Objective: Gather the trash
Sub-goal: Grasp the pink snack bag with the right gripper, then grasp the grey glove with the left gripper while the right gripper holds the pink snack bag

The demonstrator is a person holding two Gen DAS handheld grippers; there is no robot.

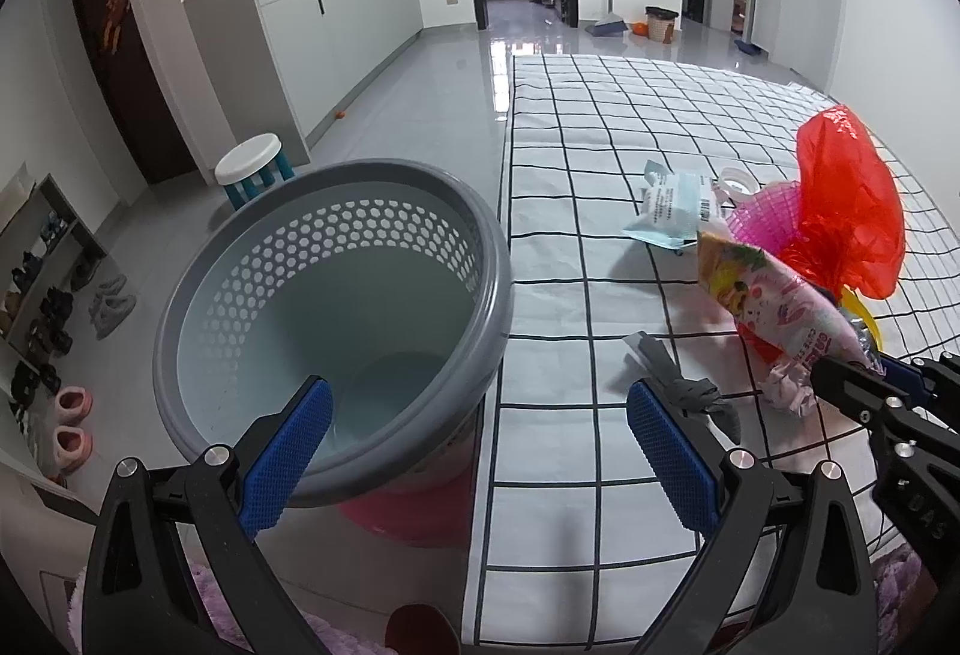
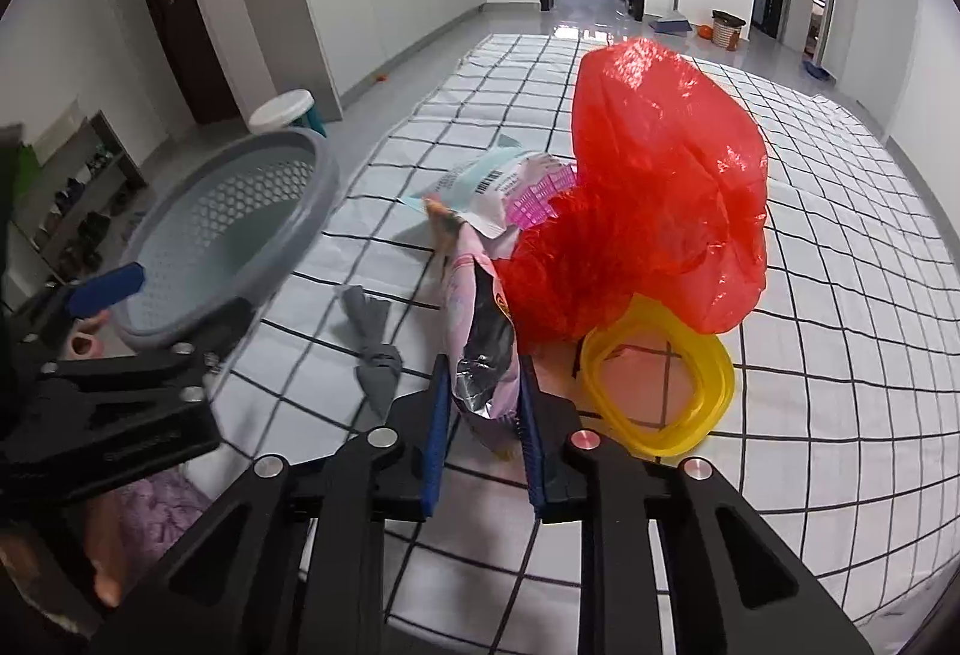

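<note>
On the checked cloth [image 1: 576, 114] lies a heap of trash: a red plastic bag [image 2: 660, 162], a yellow ring [image 2: 660, 391], a pink mesh [image 2: 534, 199], a white-and-teal packet [image 1: 672, 211], a grey scrap [image 2: 375, 349] and a pink snack bag [image 2: 480, 295]. My right gripper [image 2: 485, 403] is shut on the near end of the snack bag [image 1: 774, 313], both blue pads pressing its foil. The grey perforated basket [image 1: 336, 175] stands off the cloth's left edge. My left gripper [image 1: 480, 397] is open, one pad inside the basket's rim and the other over the cloth, touching nothing.
The basket rests on a pink bucket [image 1: 408, 505]. A white stool [image 1: 249, 162] and a shoe rack [image 1: 42, 265] stand on the floor to the left. A white tape roll [image 1: 738, 181] lies behind the packet. Cabinets line the far left wall.
</note>
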